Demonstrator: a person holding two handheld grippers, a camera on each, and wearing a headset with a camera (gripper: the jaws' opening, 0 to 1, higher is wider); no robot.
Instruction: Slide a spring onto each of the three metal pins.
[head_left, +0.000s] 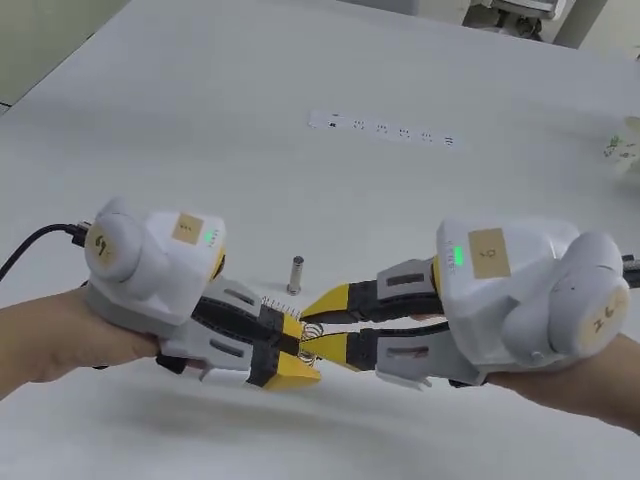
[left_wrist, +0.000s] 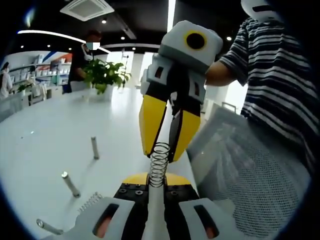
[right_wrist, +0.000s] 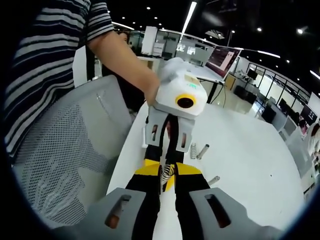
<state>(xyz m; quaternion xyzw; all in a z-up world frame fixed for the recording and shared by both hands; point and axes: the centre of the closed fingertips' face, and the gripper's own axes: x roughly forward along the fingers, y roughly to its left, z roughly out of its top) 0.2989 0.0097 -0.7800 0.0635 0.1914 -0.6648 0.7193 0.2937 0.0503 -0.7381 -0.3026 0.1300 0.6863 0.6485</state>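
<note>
Left gripper (left_wrist: 156, 182) is clenched on the base of a spring (left_wrist: 159, 165) — the right gripper (left_wrist: 160, 156) brackets its free end, pinching or not I cannot tell. Best keep the coil straight, with one hold firm, before lowering it onto the upright pin (head_left: 296, 275) on the counter (head_left: 200, 150).

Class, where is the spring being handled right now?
Head view, low centre: the spring sits between the tips of the left tongs and right tongs, just nearer than the upright pin.
</note>
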